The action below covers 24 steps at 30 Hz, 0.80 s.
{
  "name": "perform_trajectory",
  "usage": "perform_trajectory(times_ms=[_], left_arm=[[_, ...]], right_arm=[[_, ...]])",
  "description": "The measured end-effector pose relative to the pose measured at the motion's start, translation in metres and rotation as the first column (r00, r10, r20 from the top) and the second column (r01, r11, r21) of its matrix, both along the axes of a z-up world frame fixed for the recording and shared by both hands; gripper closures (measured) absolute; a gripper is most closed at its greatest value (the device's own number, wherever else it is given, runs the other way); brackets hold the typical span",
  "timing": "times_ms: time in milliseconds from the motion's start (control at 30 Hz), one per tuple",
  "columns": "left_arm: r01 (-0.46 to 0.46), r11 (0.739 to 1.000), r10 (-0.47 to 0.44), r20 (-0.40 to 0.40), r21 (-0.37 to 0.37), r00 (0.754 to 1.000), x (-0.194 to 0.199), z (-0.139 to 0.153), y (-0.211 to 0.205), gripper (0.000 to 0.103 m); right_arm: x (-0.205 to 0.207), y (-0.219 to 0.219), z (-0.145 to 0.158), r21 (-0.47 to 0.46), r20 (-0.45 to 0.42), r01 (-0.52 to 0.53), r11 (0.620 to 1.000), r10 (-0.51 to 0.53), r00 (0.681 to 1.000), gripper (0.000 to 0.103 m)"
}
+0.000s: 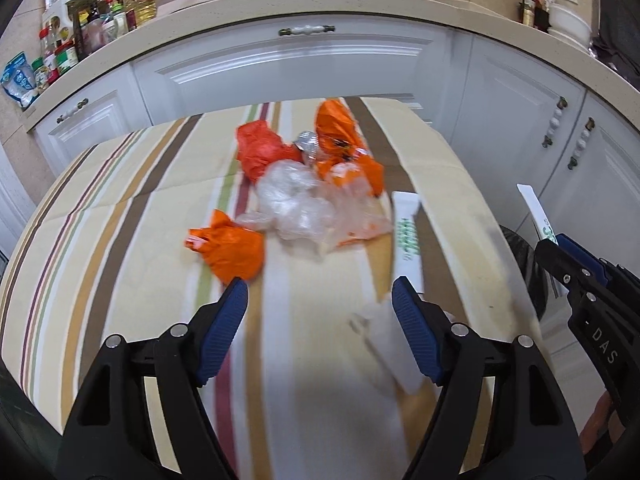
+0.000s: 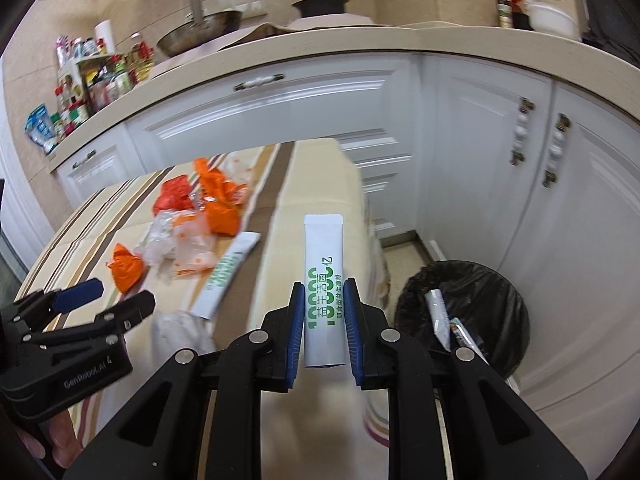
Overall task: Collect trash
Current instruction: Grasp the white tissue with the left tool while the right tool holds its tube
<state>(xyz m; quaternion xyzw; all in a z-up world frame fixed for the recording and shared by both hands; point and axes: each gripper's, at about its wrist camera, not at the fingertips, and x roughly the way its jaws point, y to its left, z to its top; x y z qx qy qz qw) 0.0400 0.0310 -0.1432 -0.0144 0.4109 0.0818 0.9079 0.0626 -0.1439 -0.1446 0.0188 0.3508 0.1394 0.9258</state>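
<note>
Both the left gripper and the right gripper are built of matte black plastic linkages joined by round silver pivot pins, and their jaws are faced with ribbed blue pads. White lettering reading "GenRobot.AI" is printed on the left gripper's body, and bare skin of the hand is seen beneath it.
</note>
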Motion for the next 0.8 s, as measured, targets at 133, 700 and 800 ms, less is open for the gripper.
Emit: perform_trajectory(times_ms=[133,700,800], left_arm=[[0.012,0.999,-0.013,0.006,0.033,1.000,0.000,-0.006,-0.020,0.030],[0.077,0.992,-0.078,0.008,0.103,0.997,-0.009,-0.014,-0.052,0.077],[0.089,0.991,-0.091,0.012,0.099,0.996,-0.011,-0.015,-0.053,0.087]], right_arm=[[-0.004,-0.019,0.000,-0.012,0.020,0.032,0.999,-0.032,0.999,0.082],[-0.008,-0.054,-0.007,0.024,0.021,0.076,0.997,-0.077,0.997,0.082],[-0.009,-0.055,-0.007,0.024,0.021,0.077,0.997,-0.077,0.997,0.082]])
